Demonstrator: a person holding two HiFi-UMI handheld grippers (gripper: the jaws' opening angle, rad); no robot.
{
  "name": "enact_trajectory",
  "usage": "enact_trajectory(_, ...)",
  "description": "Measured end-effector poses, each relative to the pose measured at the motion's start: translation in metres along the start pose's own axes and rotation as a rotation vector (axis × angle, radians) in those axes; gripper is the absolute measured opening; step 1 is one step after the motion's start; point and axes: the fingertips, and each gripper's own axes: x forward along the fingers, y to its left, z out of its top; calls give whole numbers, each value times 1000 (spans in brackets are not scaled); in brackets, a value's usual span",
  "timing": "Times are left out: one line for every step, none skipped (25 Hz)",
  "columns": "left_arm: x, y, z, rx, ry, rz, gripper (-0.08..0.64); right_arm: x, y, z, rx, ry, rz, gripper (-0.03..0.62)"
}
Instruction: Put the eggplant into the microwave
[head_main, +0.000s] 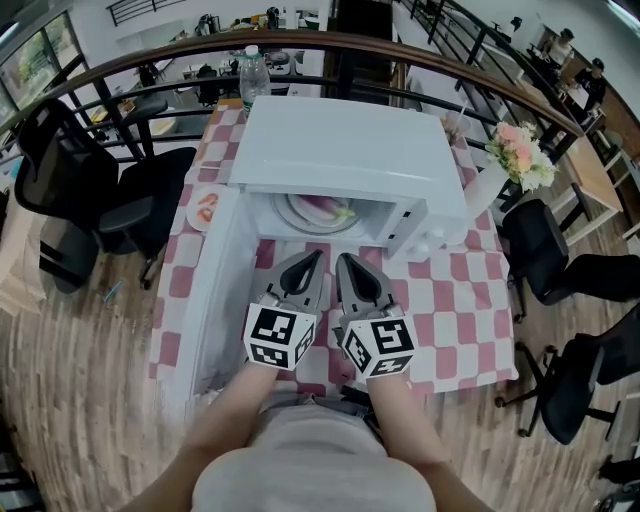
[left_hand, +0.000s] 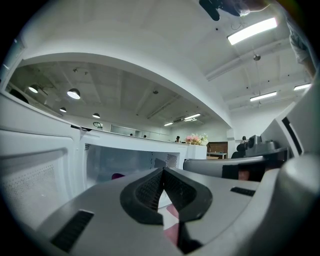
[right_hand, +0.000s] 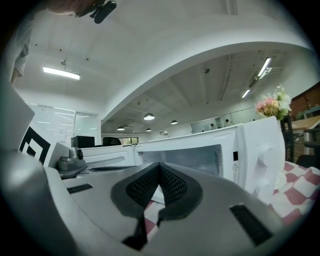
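Microwave (head_main: 350, 150), upper centre, stands with door (head_main: 215, 300) swung open to lower left. Left gripper (head_main: 314, 256) and right gripper (head_main: 342, 259), centre, are both clenched on nothing, side by side before the cavity. Eggplant (head_main: 322, 207) lies on the plate (head_main: 288, 212) inside, long axis across the frame, greenish end apparently right. Judgement: placement done; next, push the door closed.

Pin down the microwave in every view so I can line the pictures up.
Head view: microwave upper centre, its door swung open at left.
Left gripper view: microwave fills left and centre, open cavity facing the camera.
Right gripper view: microwave centre to right, cavity open.
Shared landmark: pink flowers, by the microwave's right end in all three.
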Motion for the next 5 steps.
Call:
enact_trajectory(0, 1, 0, -2, -3, 0, 5, 0, 0, 0, 0, 1, -1, 23)
enact_trajectory(0, 2, 1, -5, -6, 1, 5, 1, 1, -1, 1, 3, -1, 23)
enact_trajectory(0, 3, 2, -10, -9, 2, 5, 1, 1, -1, 2, 4, -3, 23)
enact_trajectory(0, 4, 2, -16, -12, 3, 5, 1, 1, -1, 3, 6, -4, 23)
enact_trajectory(0, 5, 2, -22, -14, 6, 5, 1, 1, -1, 4, 7, -6, 23)
